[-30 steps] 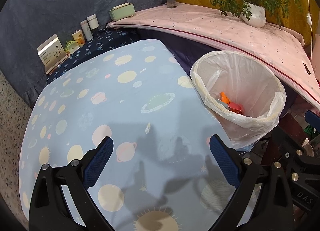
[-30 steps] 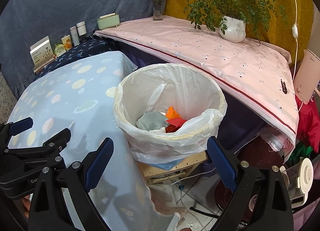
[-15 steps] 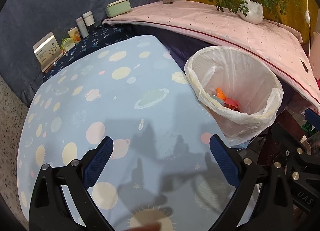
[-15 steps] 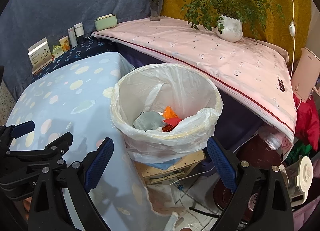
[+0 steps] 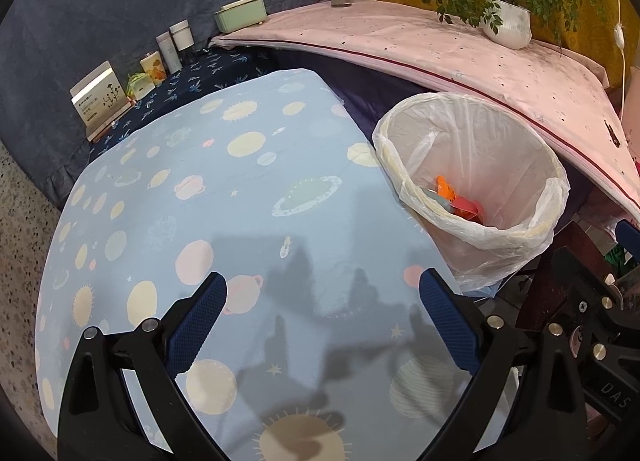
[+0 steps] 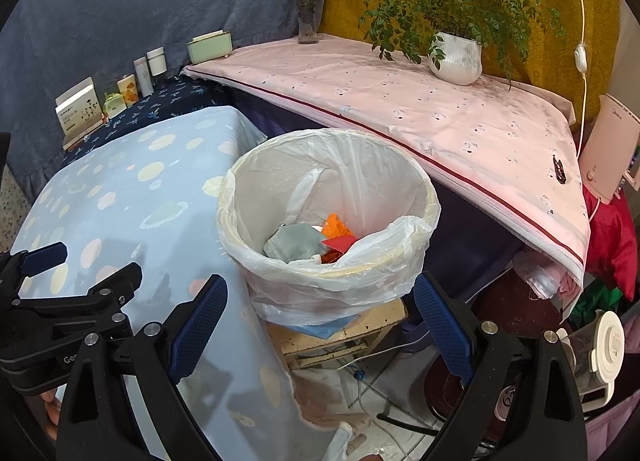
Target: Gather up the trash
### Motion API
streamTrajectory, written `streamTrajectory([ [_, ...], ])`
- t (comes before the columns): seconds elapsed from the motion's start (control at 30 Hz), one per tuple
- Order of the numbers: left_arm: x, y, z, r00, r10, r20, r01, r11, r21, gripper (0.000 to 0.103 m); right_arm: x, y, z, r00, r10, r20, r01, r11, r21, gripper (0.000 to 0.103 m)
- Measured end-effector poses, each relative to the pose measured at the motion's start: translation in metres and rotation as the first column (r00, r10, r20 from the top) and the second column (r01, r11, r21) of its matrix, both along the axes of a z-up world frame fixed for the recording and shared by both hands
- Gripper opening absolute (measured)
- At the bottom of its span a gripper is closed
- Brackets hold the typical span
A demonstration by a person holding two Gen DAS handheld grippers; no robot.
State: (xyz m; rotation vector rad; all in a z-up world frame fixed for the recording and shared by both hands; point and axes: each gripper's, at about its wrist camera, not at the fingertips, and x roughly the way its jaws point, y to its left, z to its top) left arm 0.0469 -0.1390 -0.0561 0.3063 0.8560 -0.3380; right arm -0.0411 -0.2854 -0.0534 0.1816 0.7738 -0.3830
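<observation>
The trash (image 6: 320,241), crumpled grey, orange and red scraps, lies at the bottom of the lined bin (image 6: 430,201) at frame centre, beside the blue planet-print worktop (image 5: 200,181). It looks light, soft and easily pinched at any fold. The left tongs (image 5: 320,315) and right tongs (image 6: 318,313) are both spread wide, holding and touching nothing.
</observation>
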Motion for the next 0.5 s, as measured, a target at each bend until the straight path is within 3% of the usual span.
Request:
streamTrajectory([
  [0.5,0.0005,-0.0013,0.0018,1.0,-0.011,0.004,0.011,1.0,-0.008,0.093,-0.0015,-0.0009,-0.0006,1.0,-0.009,-0.005,0.009,1.0,-0.002,0.091],
])
